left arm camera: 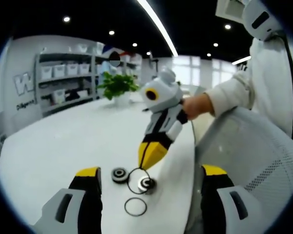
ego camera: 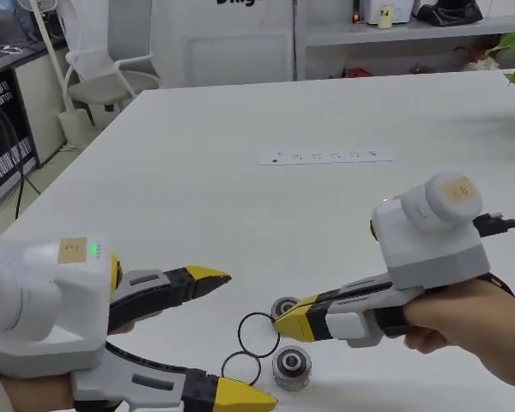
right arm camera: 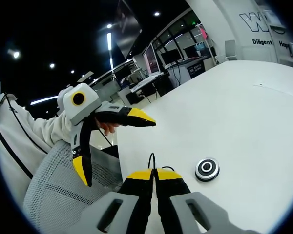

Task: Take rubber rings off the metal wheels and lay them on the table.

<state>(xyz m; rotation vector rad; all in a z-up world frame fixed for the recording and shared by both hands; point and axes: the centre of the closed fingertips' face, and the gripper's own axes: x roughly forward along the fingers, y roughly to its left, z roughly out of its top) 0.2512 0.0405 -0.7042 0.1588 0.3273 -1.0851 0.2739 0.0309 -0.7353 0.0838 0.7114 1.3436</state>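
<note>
One rubber ring lay on the worktop — the second ring sat pinched between the right gripper fingers, not yet laid down; left gripper fingers gaped wide.

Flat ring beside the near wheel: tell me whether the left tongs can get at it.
Probably yes: the left tongs stand wide open, flanking the flat ring, nothing lying across it; the right tongs, shut on the other ring, sit just beyond.

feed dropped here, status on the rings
Left tongs open. Right tongs shut on a rubber ring. Second ring flat on table. Nothing blocking.
</note>
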